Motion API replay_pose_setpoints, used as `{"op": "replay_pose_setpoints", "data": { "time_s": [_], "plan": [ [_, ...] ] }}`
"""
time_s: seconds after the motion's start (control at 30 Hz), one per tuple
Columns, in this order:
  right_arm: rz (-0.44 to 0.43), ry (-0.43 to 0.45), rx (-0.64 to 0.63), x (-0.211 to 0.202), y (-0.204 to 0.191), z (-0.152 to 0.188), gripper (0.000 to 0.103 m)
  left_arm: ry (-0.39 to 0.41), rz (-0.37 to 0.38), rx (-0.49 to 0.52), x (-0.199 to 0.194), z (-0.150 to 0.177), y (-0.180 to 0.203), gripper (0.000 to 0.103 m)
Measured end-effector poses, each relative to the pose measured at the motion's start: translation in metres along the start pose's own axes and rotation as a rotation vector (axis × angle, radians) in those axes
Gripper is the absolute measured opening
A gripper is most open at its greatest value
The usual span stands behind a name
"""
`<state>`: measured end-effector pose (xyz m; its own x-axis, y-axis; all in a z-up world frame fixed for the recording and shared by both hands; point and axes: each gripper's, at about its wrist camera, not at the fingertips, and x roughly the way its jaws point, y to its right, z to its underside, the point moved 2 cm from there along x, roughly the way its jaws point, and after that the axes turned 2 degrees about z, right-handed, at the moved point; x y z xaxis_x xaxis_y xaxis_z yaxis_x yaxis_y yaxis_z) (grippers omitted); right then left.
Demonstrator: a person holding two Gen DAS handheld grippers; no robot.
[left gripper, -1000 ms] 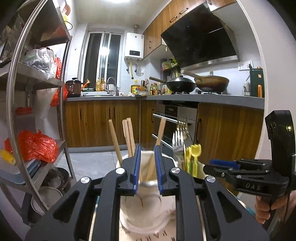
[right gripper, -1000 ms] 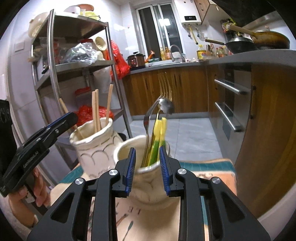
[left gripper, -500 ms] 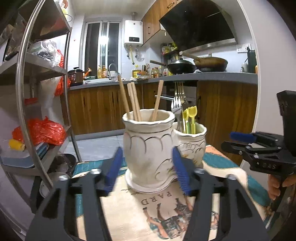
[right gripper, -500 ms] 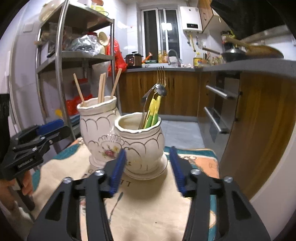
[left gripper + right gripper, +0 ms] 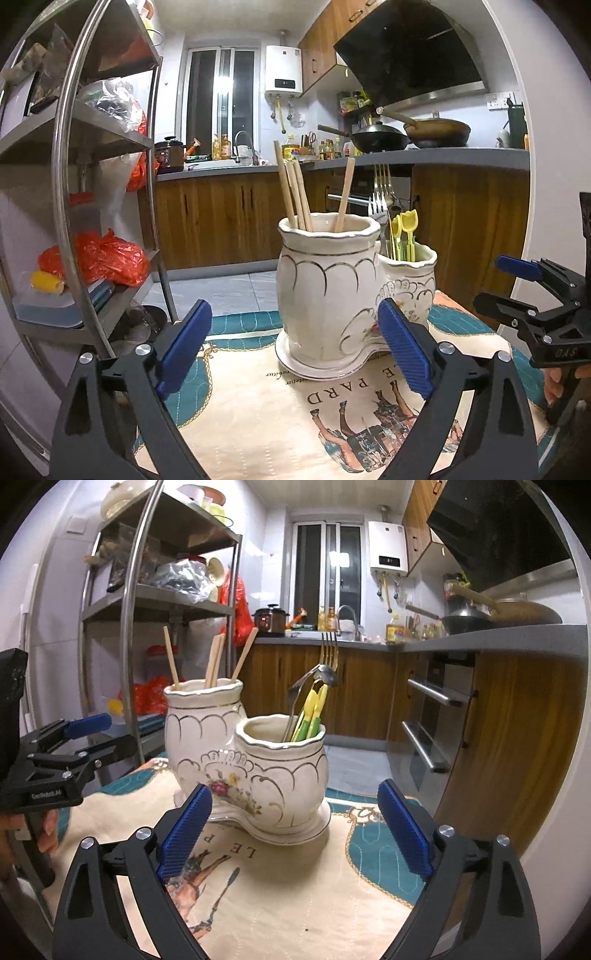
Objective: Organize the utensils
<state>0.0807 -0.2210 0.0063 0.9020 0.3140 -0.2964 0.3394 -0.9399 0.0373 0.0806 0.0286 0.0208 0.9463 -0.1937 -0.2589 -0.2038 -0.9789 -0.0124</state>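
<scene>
Fingers (image 5: pixel 183 347) apart, "LE PARD" cloth (image 5: pixel 332 391)

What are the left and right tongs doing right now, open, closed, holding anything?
Left tongs: open, holding nothing, in front of the taller holder.
Right tongs: open, holding nothing, in front of the shorter holder.

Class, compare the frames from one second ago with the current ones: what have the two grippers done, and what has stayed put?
Both grippers backed away from the ceramic holder and opened wide: the left gripper from the tall cup, the right gripper from the short cup. Both are empty. The chopsticks, fork and yellow-green utensils stayed in their cups, and the holder stayed on the cloth.
</scene>
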Motion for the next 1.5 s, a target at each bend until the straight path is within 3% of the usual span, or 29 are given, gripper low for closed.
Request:
{"op": "replay_pose_setpoints", "data": {
  "time_s": [0.27, 1.5],
  "plan": [
    [0.000, 0.008, 0.016, -0.0018, 0.0025, 0.0003, 0.097, 0.010, -0.006, -0.012, -0.0009, 0.0002, -0.0026, 0.097],
    [0.000, 0.014, 0.030, -0.0011, 0.0053, 0.0002, 0.097, -0.004, -0.022, -0.021, 0.0024, 0.0002, -0.0063, 0.097]
  ]
}}
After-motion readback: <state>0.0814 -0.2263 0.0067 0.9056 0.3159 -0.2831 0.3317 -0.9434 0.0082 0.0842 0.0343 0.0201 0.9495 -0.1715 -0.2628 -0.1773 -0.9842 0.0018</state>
